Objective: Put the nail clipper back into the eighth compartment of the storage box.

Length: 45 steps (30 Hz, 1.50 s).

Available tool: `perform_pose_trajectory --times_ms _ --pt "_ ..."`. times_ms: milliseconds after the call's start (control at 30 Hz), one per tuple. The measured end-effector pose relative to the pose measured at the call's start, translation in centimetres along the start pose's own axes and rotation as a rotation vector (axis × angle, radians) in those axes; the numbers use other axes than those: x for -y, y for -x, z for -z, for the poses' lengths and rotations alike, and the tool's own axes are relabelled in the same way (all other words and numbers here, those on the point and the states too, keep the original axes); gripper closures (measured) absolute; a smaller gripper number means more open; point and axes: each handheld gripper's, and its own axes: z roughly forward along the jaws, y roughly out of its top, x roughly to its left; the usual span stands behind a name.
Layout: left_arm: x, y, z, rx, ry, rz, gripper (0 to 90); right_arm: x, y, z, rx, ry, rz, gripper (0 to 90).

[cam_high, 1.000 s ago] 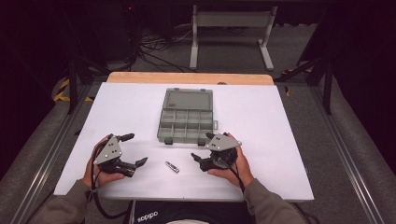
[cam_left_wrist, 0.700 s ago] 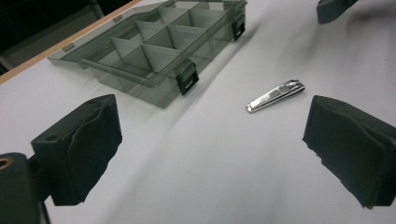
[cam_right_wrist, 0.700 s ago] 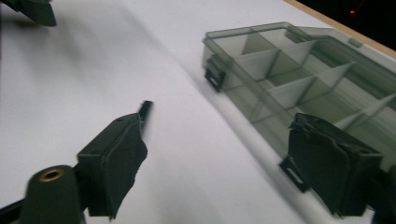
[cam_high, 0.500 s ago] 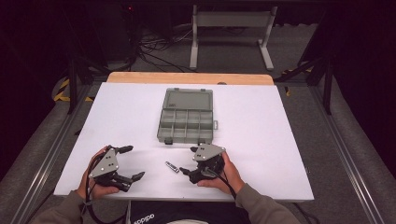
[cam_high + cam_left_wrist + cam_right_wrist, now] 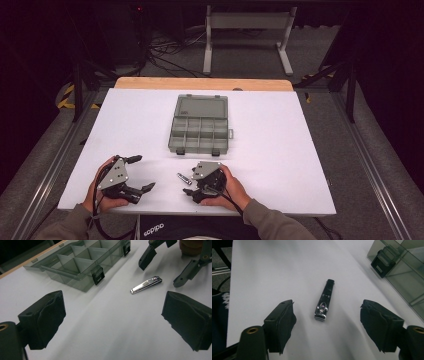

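The left tongs (image 5: pixel 145 175) rest at the near left of the white counter (image 5: pixel 280 150), spread wide with nothing between the jaws, well apart from everything else. Just right of them, near the counter's front edge, a small metal nail clipper (image 5: pixel 184 179) lies flat, and the right tongs (image 5: pixel 192 187) sit just beside it, pointed at it. In the right gripper view the nail clipper (image 5: pixel 324 300) lies ahead of and between the two black jaws, untouched; those jaws have just been closing yet remain released, gripping nothing. Farther back at the centre stands the open grey compartment box (image 5: pixel 200 125), its cells apparently empty.

By my reading the pickup is only being lined up: the grasp, the lift and any placing in the box are all left to do.

The left gripper view shows the clipper's side profile (image 5: pixel 146 284) and the right tongs' tips flanking it, while the high view gives the overall layout.
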Motion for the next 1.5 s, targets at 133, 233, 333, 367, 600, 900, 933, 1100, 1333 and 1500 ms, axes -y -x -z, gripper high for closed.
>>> perform_pose_trajectory --times_ms 133,233,333,367,600,900,933,1100,1333,1500 --pt "0.0 0.0 -0.1 -0.007 -0.002 0.016 6.0 -0.3 -0.2 -0.4 0.019 -0.013 0.005 30.5" --pt "0.0 0.0 -0.2 -0.008 -0.01 0.012 6.4 -0.6 0.0 -0.9 0.013 -0.017 0.002 32.0" --pt "0.0 -0.1 -0.3 -0.009 -0.013 0.016 6.4 -0.8 0.2 -1.2 0.012 -0.018 -0.003 34.4" --pt "0.0 -0.2 -0.4 -0.01 -0.012 0.013 6.5 -0.9 0.2 -1.3 0.008 -0.016 0.001 35.4" --pt "0.0 -0.1 -0.5 0.004 -0.008 0.021 7.0 -1.0 0.8 -1.5 -0.028 -0.021 -0.048 49.3" --pt "0.0 -0.1 -0.6 0.005 -0.02 0.026 7.8 -0.8 1.4 -1.1 -0.061 -0.022 -0.05 70.0" --pt "0.0 -0.1 -0.6 0.004 -0.02 0.021 7.8 -0.7 1.4 -1.1 -0.063 -0.021 -0.052 72.7" --pt "0.1 -0.2 -0.6 0.002 -0.028 0.024 8.1 -0.7 1.2 -1.1 -0.055 -0.014 -0.026 79.9" --pt "0.1 -0.3 -0.7 -0.006 -0.033 0.027 8.7 -0.6 1.0 -1.0 -0.038 -0.006 -0.018 80.4" --pt "0.1 -0.4 -0.7 -0.007 -0.024 0.03 8.8 -0.6 1.1 -0.7 -0.019 -0.007 -0.003 80.4"
